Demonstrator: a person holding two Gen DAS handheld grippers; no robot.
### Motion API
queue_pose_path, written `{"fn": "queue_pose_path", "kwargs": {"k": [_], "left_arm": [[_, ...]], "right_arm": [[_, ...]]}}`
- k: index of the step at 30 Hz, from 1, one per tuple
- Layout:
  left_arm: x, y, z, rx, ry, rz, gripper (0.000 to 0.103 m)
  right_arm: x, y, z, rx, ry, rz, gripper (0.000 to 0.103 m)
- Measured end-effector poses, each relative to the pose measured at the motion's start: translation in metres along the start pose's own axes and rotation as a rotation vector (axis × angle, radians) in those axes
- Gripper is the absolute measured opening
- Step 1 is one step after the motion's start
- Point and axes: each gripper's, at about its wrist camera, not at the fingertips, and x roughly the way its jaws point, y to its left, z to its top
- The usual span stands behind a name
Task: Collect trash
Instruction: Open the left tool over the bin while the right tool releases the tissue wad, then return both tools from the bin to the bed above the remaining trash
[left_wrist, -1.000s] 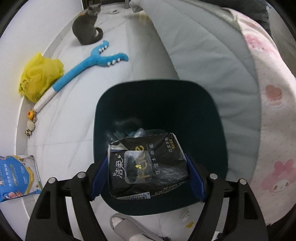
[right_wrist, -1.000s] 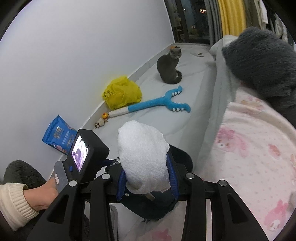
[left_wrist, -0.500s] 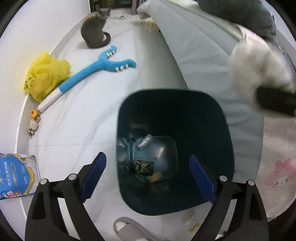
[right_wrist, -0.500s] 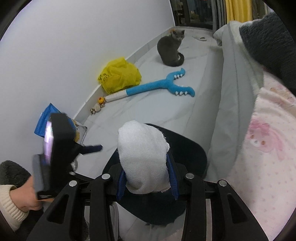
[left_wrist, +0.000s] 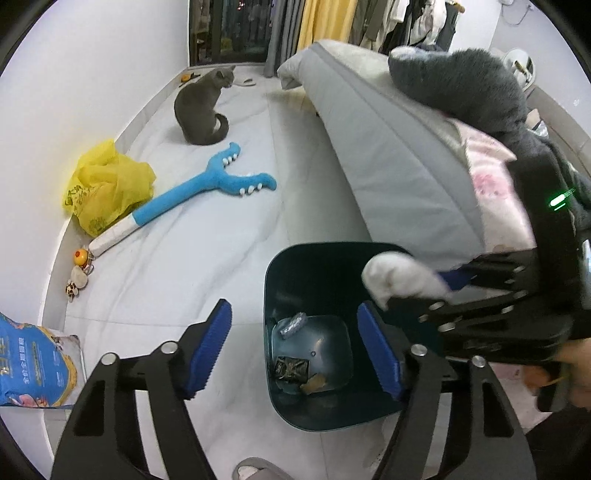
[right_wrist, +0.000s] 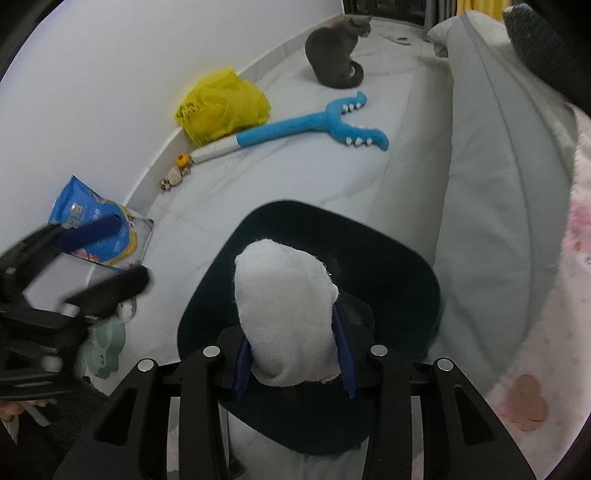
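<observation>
A dark teal bin (left_wrist: 271, 295) stands on the white floor beside the bed. At its bottom lie a black wrapper (left_wrist: 291, 367) and a silvery scrap (left_wrist: 293, 321). My left gripper (left_wrist: 293, 314) hangs above the bin's near left side; its jaws are closing with nothing between the blue pads. My right gripper (right_wrist: 291, 332) is shut on a white cloth wad (right_wrist: 284, 295) and holds it over the bin's mouth (right_wrist: 406, 258). In the left wrist view the wad (left_wrist: 399, 280) reaches in from the right, above the bin's far rim. The left gripper (right_wrist: 107, 254) shows blurred at the left.
A grey cat (left_wrist: 201, 107) sits far back on the floor. Nearer lie a yellow plastic bag (left_wrist: 107, 188), a blue plush toy (left_wrist: 207, 192), small toys (left_wrist: 79, 269) and a blue packet (left_wrist: 33, 365) by the wall. The bed (left_wrist: 388, 158) borders the right side.
The black packet left my left gripper and dropped into the bin. That gripper opened wide, rose and drew back. My right gripper came down over the bin with the white wad.
</observation>
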Motion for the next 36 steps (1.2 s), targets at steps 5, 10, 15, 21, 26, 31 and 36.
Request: {"fn": "queue_pose_path", "kwargs": {"k": [5, 10, 15, 21, 26, 31, 36], "left_arm": [[-0.014, 0.002, 0.002, 0.001, -0.027, -0.022, 0.070], [-0.026, 0.003, 0.006, 0.000, -0.057, -0.032, 0.069], [-0.040, 0.004, 0.012, -0.005, -0.087, -0.044, 0.069], [-0.052, -0.004, 0.022, -0.007, -0.120, -0.057, 0.069], [-0.063, -0.015, 0.029, 0.020, -0.148, -0.059, 0.069], [-0.072, -0.029, 0.036, 0.046, -0.171, -0.051, 0.069], [-0.078, -0.044, 0.041, 0.070, -0.192, -0.053, 0.069]], "right_arm": [[0.018, 0.007, -0.004, -0.012, 0.049, -0.011, 0.040], [0.030, 0.012, -0.008, -0.020, 0.083, -0.031, 0.041], [0.035, 0.014, -0.009, -0.030, 0.099, -0.046, 0.056], [0.024, 0.013, -0.006, -0.025, 0.069, -0.066, 0.070], [-0.005, 0.011, -0.002, -0.010, -0.001, -0.038, 0.074], [-0.043, 0.006, -0.001, -0.014, -0.101, -0.003, 0.075], [-0.079, 0.000, -0.005, -0.023, -0.186, -0.002, 0.076]]}}
